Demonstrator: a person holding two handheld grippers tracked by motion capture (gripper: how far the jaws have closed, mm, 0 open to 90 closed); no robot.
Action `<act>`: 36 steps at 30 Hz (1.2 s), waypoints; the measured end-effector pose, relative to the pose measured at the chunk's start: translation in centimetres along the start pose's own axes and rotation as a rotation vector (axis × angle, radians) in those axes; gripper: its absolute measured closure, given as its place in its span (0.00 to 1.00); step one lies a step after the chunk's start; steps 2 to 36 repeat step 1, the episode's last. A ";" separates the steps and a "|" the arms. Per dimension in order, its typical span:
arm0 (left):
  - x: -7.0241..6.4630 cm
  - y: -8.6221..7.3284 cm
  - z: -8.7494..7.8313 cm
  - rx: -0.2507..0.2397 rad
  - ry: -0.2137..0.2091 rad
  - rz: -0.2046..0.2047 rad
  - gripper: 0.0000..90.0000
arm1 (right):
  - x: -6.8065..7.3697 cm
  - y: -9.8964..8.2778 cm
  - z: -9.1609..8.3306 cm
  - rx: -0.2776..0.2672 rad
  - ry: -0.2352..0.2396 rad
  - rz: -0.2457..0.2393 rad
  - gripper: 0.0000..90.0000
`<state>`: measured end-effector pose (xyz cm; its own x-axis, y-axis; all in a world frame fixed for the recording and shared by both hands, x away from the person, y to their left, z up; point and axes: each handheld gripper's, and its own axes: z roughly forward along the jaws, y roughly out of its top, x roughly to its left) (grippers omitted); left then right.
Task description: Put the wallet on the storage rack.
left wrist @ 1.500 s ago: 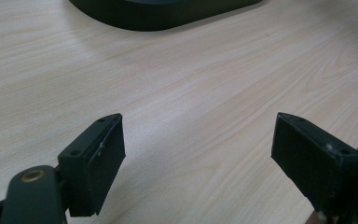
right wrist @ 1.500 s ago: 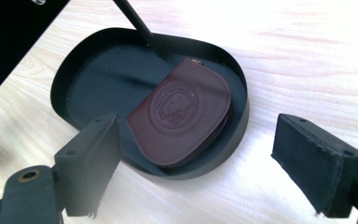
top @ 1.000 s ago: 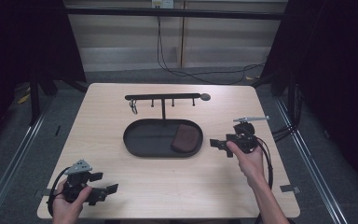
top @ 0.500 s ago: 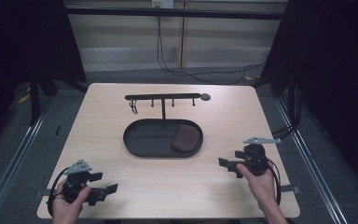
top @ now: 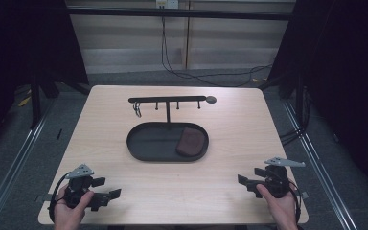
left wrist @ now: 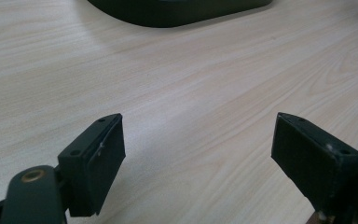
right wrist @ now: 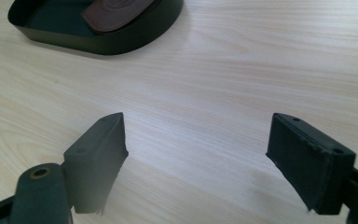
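Note:
A black oval tray (top: 143, 143) lies at the table's middle with a brown leather pouch (top: 189, 142) in its right end. Behind it stands a black hook rack (top: 167, 100) with a key ring (top: 137, 111) hanging near its left end. My left gripper (top: 114, 195) rests at the front left corner, open and empty, jaws wide apart over bare wood (left wrist: 196, 140). My right gripper (top: 245, 184) sits at the front right, open and empty too. In the right gripper view the tray (right wrist: 121, 42) and pouch (right wrist: 116, 11) lie ahead at the upper left.
The light wooden table (top: 239, 124) has bare room on both sides of the tray. Its front edge runs just below both hands. Metal frame rails (top: 316, 158) flank the table, and cables (top: 191, 74) lie on the floor behind it.
My right gripper has drawn back from beside the tray's right end to the front right corner. The left gripper has stayed where it was.

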<state>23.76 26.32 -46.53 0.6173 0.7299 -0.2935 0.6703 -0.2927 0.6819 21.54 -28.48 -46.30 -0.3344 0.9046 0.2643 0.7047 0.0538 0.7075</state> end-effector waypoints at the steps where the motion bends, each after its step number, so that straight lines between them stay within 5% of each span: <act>1: 0.0 0.0 0.0 0.001 0.000 0.001 0.19 | -0.2 0.0 -0.1 0.000 -0.001 -0.003 0.22; 36: 0.0 0.0 0.0 0.001 0.000 0.001 0.19 | -0.2 0.0 -0.1 0.000 -0.001 -0.003 0.22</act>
